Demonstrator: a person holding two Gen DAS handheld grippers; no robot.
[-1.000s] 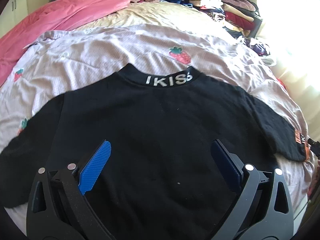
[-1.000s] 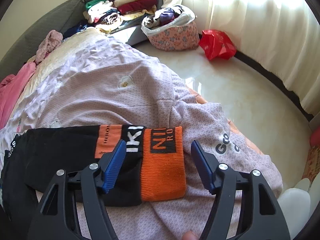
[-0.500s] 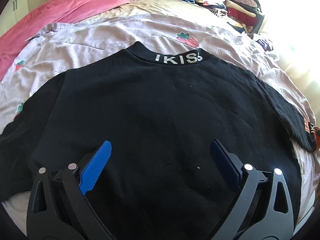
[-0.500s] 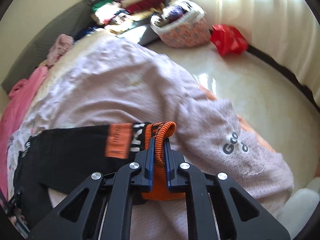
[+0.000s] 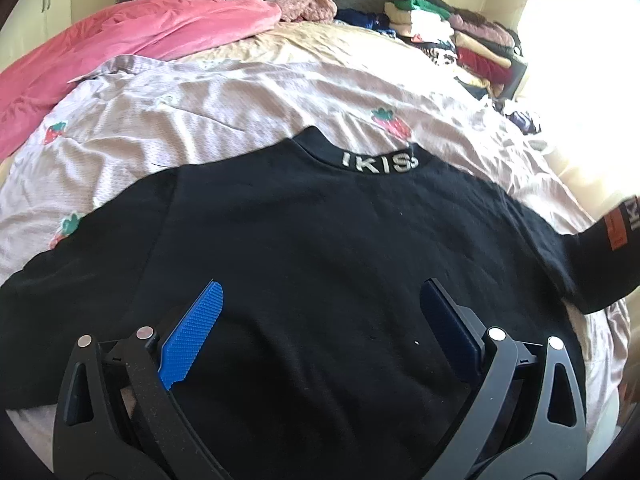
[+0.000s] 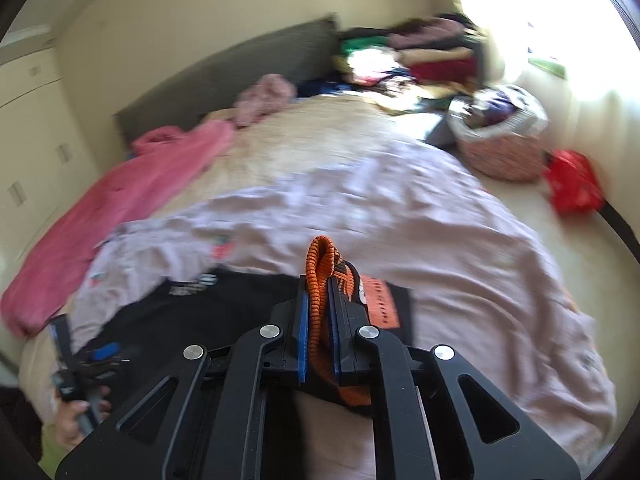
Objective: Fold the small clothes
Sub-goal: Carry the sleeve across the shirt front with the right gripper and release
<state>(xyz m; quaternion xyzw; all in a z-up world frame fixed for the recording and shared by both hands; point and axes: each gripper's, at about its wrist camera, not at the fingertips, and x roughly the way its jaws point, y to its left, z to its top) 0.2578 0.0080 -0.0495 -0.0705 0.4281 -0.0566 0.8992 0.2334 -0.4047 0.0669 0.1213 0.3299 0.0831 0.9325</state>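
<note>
- Lying flat on the bed, a black top spreads over a pale lilac sheet printed with strawberries, its collar lettered "IKIS" toward the headboard.
- At far left, a pink garment lies bunched along the bed's edge, well apart from the top.
- The top's left sleeve lies flat on the sheet, reaching the left edge of the left wrist view.
- The left gripper hovers over the top's lower back with its jaws wide; its blue pads clasp nothing, and whether they touch the cloth cannot be told.
- In the blurred right wrist view, a hand at lower left holds that gripper's handle.
- Toward the right, the right gripper is clamped tight on the orange ribbed cuff of the right sleeve, which sticks up folded between its pads.
- That sleeve is raised off the sheet at the right edge of the left wrist view, showing an orange patch.
- Behind, at the bed's far right corner, folded clothes are stacked in a pile.
- On the floor right of the bed stand a patterned basket full of clothes and, just beside it, a red bag.
</note>
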